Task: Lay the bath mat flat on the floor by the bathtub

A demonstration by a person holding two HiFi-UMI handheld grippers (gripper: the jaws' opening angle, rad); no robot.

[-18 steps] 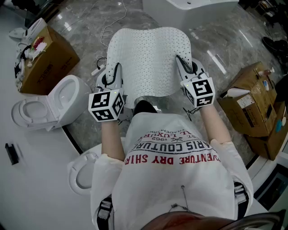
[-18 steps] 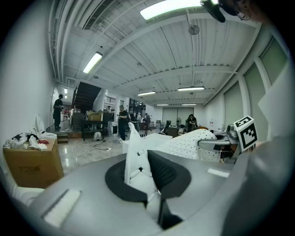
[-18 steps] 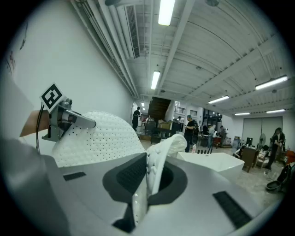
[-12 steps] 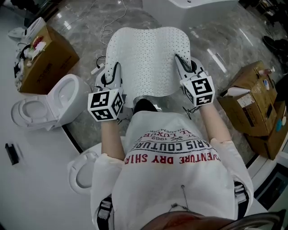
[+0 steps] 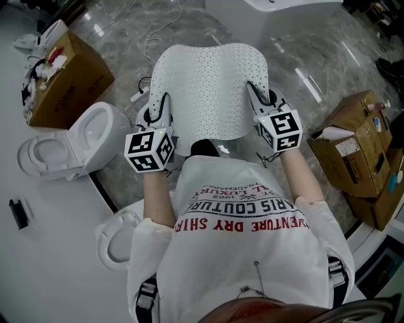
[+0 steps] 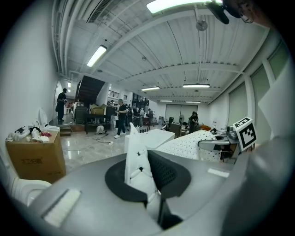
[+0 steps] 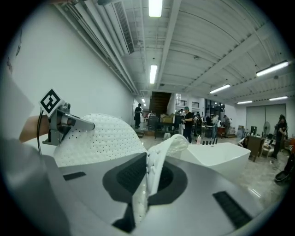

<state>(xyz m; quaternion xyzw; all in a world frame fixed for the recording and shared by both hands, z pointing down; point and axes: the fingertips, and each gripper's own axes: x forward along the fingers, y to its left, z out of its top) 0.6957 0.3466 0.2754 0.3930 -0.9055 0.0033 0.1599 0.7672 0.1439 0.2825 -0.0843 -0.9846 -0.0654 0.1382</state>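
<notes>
A white perforated bath mat (image 5: 207,88) hangs spread between my two grippers above the grey marble floor, sagging in the middle. My left gripper (image 5: 163,104) is shut on the mat's left edge, and that edge (image 6: 136,159) stands pinched between its jaws in the left gripper view. My right gripper (image 5: 254,93) is shut on the right edge, where the mat (image 7: 152,179) curls up out of the jaws. The white bathtub (image 5: 278,7) stands just beyond the mat; it is the bathtub (image 7: 216,156) ahead in the right gripper view.
A white toilet (image 5: 60,146) and a brown cardboard box (image 5: 60,82) stand at the left. More cardboard boxes (image 5: 353,151) sit at the right. A white cable (image 5: 151,38) trails on the floor beyond the mat. People stand far off (image 6: 120,117) in the hall.
The mat and both grippers have shifted slightly in the head view, mostly from the camera tilting. Both grips are unchanged.
</notes>
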